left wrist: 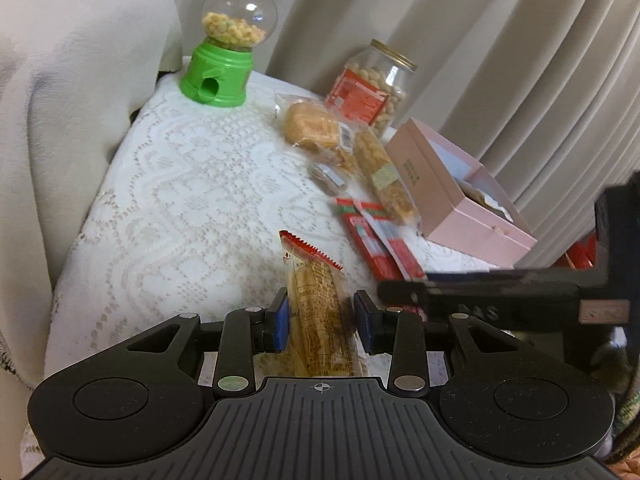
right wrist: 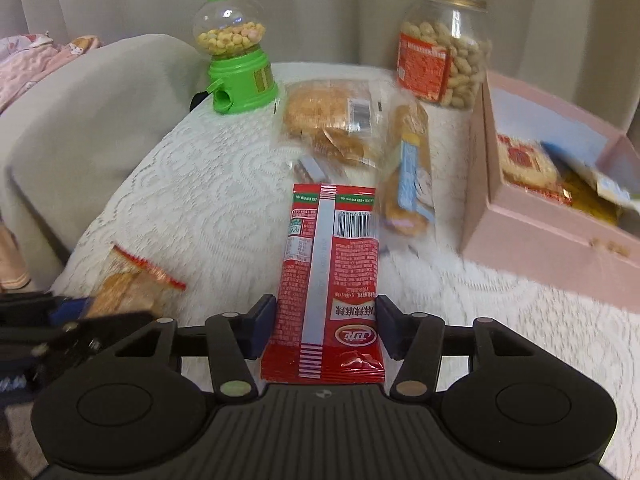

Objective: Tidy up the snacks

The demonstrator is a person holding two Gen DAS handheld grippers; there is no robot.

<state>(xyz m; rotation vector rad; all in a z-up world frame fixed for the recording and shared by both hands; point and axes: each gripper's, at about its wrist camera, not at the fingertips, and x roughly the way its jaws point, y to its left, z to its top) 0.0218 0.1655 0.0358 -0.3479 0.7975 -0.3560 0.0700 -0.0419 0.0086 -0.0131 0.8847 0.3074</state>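
Gripping a clear crinkly packet of golden biscuits point(left wrist: 318, 312), the left gripper point(left wrist: 322, 322) pinches loosely; it could slide out. The right gripper point(right wrist: 324, 326) clamps a flat red foil snack pack point(right wrist: 330, 272) near the lace-covered table's point(right wrist: 192, 200) front edge, risking a snag on the open pink cardboard box point(right wrist: 532, 240) wall.

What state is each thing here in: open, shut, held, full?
Left gripper: shut on clear-wrapped cracker pack.
Right gripper: shut on red snack packet.
Pink box: open, snacks inside.
Peanut jar: upright, lidded, nearly full.
Green candy dispenser: upright, partly filled.
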